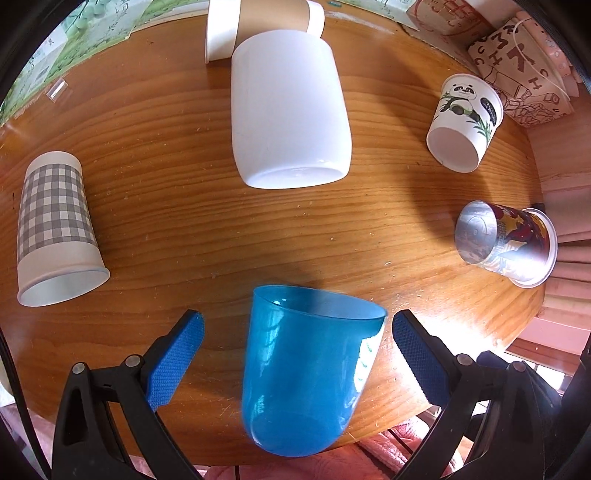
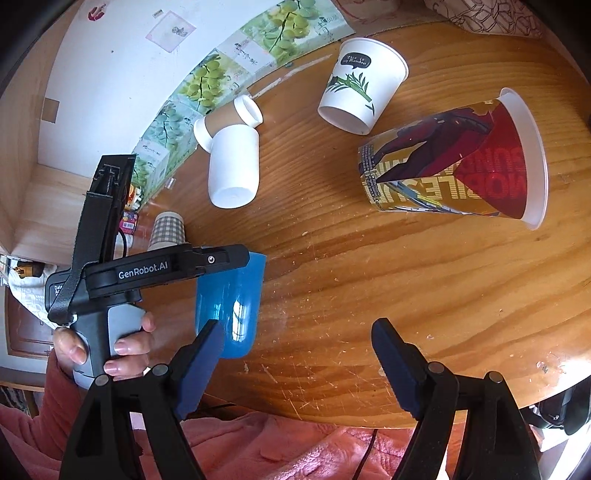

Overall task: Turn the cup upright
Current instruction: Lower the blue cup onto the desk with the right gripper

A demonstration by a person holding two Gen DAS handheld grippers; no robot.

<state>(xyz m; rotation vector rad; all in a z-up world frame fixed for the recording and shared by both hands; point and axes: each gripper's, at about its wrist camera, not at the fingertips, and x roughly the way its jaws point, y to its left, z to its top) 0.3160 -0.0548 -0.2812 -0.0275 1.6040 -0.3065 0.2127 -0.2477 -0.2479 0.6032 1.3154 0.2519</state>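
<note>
A translucent blue cup (image 1: 306, 369) stands upright on the round wooden table (image 1: 184, 206) near its front edge. My left gripper (image 1: 295, 354) is open, with one blue pad on each side of the cup and a gap on both sides. In the right wrist view the blue cup (image 2: 231, 306) stands at the left with the left gripper's black arm above it. My right gripper (image 2: 295, 354) is open and empty over bare wood near the front edge.
Several cups lie on their sides: a large white one (image 1: 288, 110), a grey checked one (image 1: 55, 229), a panda paper cup (image 1: 465, 122), a foil printed cup (image 1: 506, 240) and a brown-sleeved one (image 1: 262, 22). Printed bags (image 1: 517, 62) stand at the back right.
</note>
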